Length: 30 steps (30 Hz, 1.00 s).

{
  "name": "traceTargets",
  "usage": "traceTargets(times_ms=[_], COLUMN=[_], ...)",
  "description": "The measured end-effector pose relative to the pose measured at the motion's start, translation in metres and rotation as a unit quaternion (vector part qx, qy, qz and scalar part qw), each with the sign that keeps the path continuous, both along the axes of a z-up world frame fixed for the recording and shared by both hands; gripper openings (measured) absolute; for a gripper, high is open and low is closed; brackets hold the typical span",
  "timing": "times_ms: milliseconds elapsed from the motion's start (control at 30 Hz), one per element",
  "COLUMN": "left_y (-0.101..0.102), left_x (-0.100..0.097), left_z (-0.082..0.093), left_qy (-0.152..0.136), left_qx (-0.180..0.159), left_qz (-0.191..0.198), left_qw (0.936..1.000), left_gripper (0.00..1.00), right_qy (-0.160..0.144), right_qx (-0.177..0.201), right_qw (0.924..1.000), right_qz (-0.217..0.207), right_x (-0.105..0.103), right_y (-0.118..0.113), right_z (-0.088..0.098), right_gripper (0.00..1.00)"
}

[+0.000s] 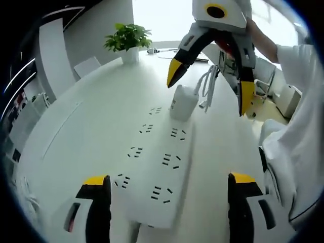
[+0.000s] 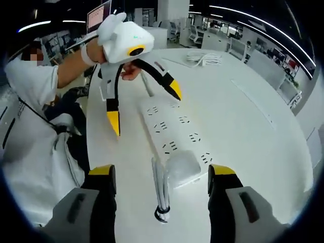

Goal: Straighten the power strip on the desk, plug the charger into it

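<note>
Left gripper view: your left claw (image 1: 169, 195) stands wide open, empty, straddling the near end of the power strip (image 1: 157, 167) on the white surface (image 1: 86, 131). The charger (image 1: 182, 101) sits upright at the strip's far end, under your open right claw (image 1: 210, 83); seating unclear.

Right gripper view: right claw (image 2: 162, 185) wide open, gripping nothing, charger (image 2: 183, 167) between its tips, bundled cable (image 2: 161, 190) just beside. Risk: closing could snag the cable, or pushing could skew the unheld strip.

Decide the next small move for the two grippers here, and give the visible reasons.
Probably close the open right gripper on the charger and press it down: it sits at the power strip's end, apparently in a socket, though seating is unclear. The left gripper, also open, straddles the other end.
</note>
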<state>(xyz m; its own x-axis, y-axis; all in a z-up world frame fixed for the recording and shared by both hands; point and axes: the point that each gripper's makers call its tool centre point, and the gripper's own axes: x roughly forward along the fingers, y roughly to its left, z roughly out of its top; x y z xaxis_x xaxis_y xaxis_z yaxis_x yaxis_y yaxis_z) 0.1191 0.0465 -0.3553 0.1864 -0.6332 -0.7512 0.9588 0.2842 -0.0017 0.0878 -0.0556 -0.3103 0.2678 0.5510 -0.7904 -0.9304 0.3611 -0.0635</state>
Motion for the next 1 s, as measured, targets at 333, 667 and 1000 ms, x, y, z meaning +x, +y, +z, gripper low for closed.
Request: traceTargets(times_ms=[333, 667, 1000], left_y=[0.018, 0.024, 0.041], left_x=[-0.016, -0.044, -0.08], left_z=[0.012, 0.025, 0.045], left_qy=[-0.011, -0.009, -0.023], left_qx=[-0.002, -0.026, -0.043], left_qz=[0.032, 0.055, 0.077], left_qw=[0.9994, 0.9981, 0.9959], left_gripper=[0.96, 0.96, 0.96], right_qy=[-0.02, -0.044, -0.06], right_qx=[0.032, 0.068, 0.059], right_qw=[0.998, 0.9928, 0.9903], right_qz=[-0.05, -0.089, -0.111], right_x=[-0.003, -0.015, -0.03], right_y=[-0.016, -0.022, -0.044], right_z=[0.007, 0.02, 0.021], right_gripper=[0.79, 0.94, 0.97])
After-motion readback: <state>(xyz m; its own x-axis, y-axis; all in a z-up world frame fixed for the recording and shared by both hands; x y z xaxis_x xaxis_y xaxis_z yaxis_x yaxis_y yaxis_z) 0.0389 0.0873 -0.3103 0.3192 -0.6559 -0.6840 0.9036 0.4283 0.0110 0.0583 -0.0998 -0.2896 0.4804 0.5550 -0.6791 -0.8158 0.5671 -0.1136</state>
